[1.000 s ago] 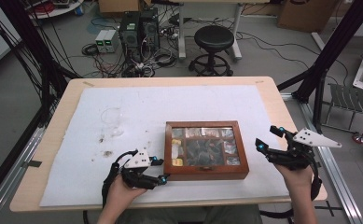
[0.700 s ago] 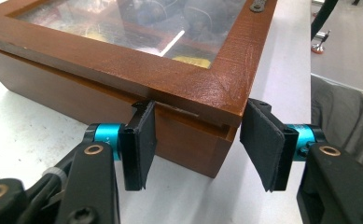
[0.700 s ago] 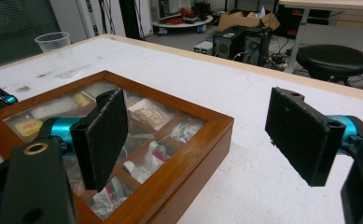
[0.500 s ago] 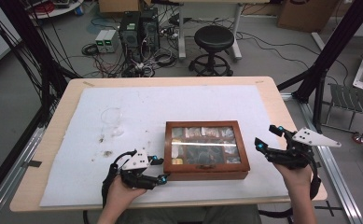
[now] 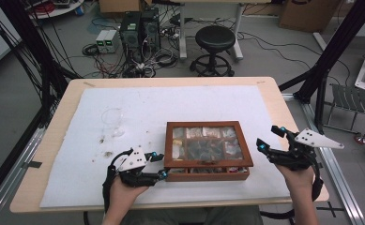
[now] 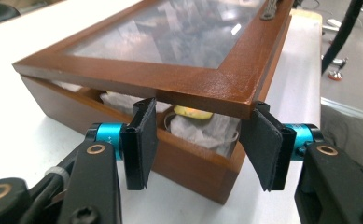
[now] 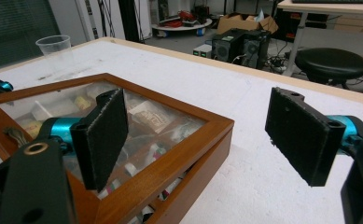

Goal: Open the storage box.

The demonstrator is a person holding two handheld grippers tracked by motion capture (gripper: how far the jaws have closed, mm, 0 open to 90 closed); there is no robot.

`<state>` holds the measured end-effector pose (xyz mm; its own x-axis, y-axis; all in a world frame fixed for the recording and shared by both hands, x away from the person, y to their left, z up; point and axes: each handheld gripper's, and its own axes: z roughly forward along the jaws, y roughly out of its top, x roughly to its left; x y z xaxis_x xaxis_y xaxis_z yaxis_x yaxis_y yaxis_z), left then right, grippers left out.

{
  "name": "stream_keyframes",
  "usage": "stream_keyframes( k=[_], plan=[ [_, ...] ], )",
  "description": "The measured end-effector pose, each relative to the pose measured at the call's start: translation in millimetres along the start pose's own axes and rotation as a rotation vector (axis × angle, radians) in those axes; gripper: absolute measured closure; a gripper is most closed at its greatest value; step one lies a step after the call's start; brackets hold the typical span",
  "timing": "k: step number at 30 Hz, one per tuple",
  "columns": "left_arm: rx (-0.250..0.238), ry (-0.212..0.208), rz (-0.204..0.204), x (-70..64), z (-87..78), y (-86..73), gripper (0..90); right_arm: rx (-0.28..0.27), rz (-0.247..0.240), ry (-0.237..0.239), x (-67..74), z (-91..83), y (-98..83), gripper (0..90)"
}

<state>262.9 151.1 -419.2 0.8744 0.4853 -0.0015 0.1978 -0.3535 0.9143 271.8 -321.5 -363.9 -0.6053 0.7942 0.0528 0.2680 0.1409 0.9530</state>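
Note:
A brown wooden box (image 5: 207, 174) with a glass lid (image 5: 208, 163) lies on the white mat, with packets in its compartments. The lid's near edge (image 6: 207, 86) stands slightly ajar above the box's front wall (image 6: 188, 175). My left gripper (image 5: 161, 165) sits at the box's near left corner. Its jaws have just been closing a little, but the left gripper (image 6: 200, 140) is still open, its pads under the raised lid edge and pressing on nothing. My right gripper (image 5: 268, 138) hovers wide open just right of the box (image 7: 170, 135), apart from it.
A clear plastic cup (image 7: 55, 49) stands on the mat (image 5: 147, 108) to the box's far left, with small crumbs nearby. The table's right edge (image 5: 292, 140) is close behind the right hand. Beyond the table are a stool (image 5: 214, 37), computers and cables.
The lid's near edge has risen slightly off the box at the left gripper. Both hands have stayed nearly where they were.

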Motion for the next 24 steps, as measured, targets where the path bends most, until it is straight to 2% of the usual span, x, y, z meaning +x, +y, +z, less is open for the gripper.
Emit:
stream_keyframes(
  k=[10, 14, 17, 24],
  plan=[
    [-0.058, 0.013, 0.010, 4.5, -3.5, 13.8, 45.3, -0.038, 0.008, 0.001, -1.8, -6.6, 2.1, 22.1],
    [-0.086, 0.026, 0.033, 7.5, -3.6, 25.1, 44.7, -0.036, 0.011, -0.002, -4.6, -9.5, 2.5, 22.3],
    [-0.102, 0.030, 0.037, 10.9, -4.6, 32.1, 44.8, -0.034, 0.004, -0.002, -7.7, -11.1, 1.7, 22.3],
    [-0.147, 0.048, 0.049, 18.7, -3.8, 46.2, 44.7, -0.007, -0.042, 0.041, -12.0, -10.6, -0.2, 26.4]
  ],
)
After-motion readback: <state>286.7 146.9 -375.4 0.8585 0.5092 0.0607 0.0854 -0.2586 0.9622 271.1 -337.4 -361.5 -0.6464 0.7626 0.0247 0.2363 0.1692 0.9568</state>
